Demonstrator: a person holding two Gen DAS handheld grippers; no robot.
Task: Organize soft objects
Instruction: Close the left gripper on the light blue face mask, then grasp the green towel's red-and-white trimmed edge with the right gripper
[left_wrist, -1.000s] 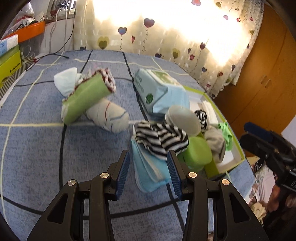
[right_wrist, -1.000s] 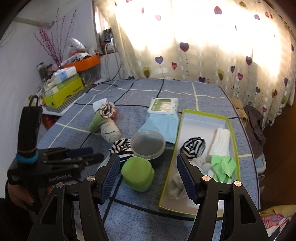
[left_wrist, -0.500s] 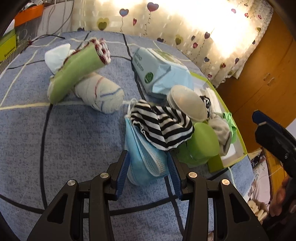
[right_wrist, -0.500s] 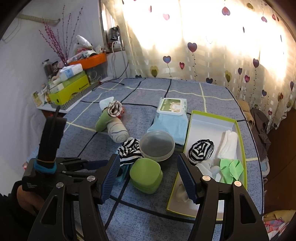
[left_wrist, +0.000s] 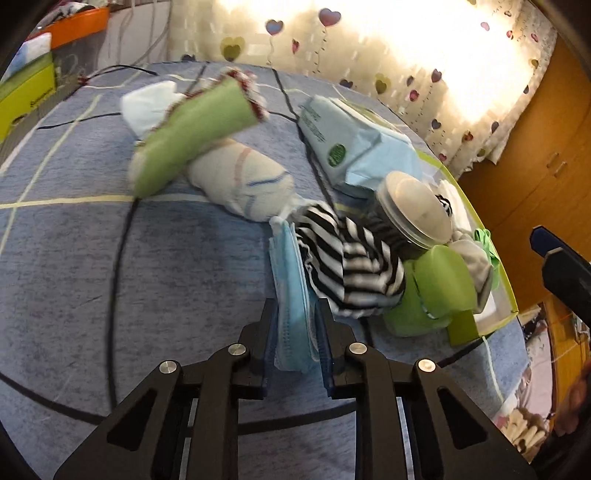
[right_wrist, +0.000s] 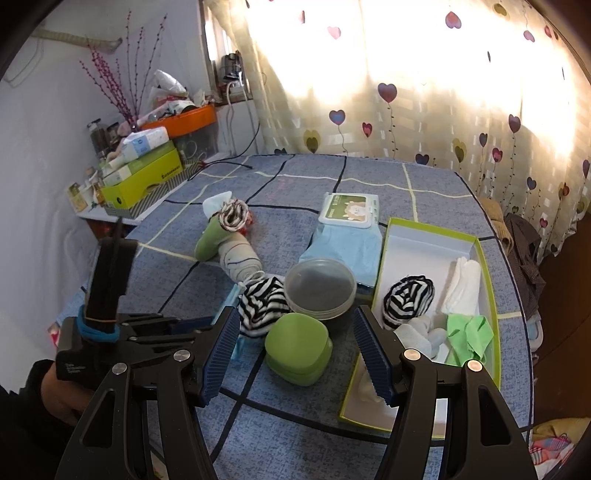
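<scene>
1. The left gripper (left_wrist: 295, 325) has its jaws closing on a folded blue face mask (left_wrist: 291, 295); the mask's near end sits between the two blue pads, which press it from both sides, while its far end still lies on the bed.
2. The right gripper (right_wrist: 295, 354) hangs above the near edge of the bed with its jaws spread wide and nothing between them.
3. A black-and-white striped sock (left_wrist: 351, 266) lies bunched on the right side of the mask, touching it and partly overlapping it.
4. Just right of the sock sits a green rounded-square case (right_wrist: 299, 347), and beyond it a round clear-lidded container (right_wrist: 321, 288); both crowd the mask's right side.
5. Farther right lies an open box with a lime-green rim (right_wrist: 484, 258), holding a second striped sock (right_wrist: 406, 299), folded white cloth (right_wrist: 461, 284), a green cloth (right_wrist: 469, 332) and pale socks (right_wrist: 417, 332).
6. Beyond the mask a rolled grey sock with coloured stripes (left_wrist: 240, 181) rests against a rolled green cloth (left_wrist: 192, 136), with a pale blue item (left_wrist: 147, 103) behind them.
7. A pack of wet wipes (right_wrist: 349, 212) lies on a light blue cloth (right_wrist: 347, 247) toward the middle of the bed.
8. Everything rests on a blue bedspread (right_wrist: 332, 177) crossed by dark and pale lines.
9. On the far left a shelf carries a yellow-green box (right_wrist: 144, 181) and an orange tray (right_wrist: 184, 118); heart-patterned curtains (right_wrist: 424, 92) glow along the far side, and a wooden wardrobe (left_wrist: 546, 147) stands at the right.
</scene>
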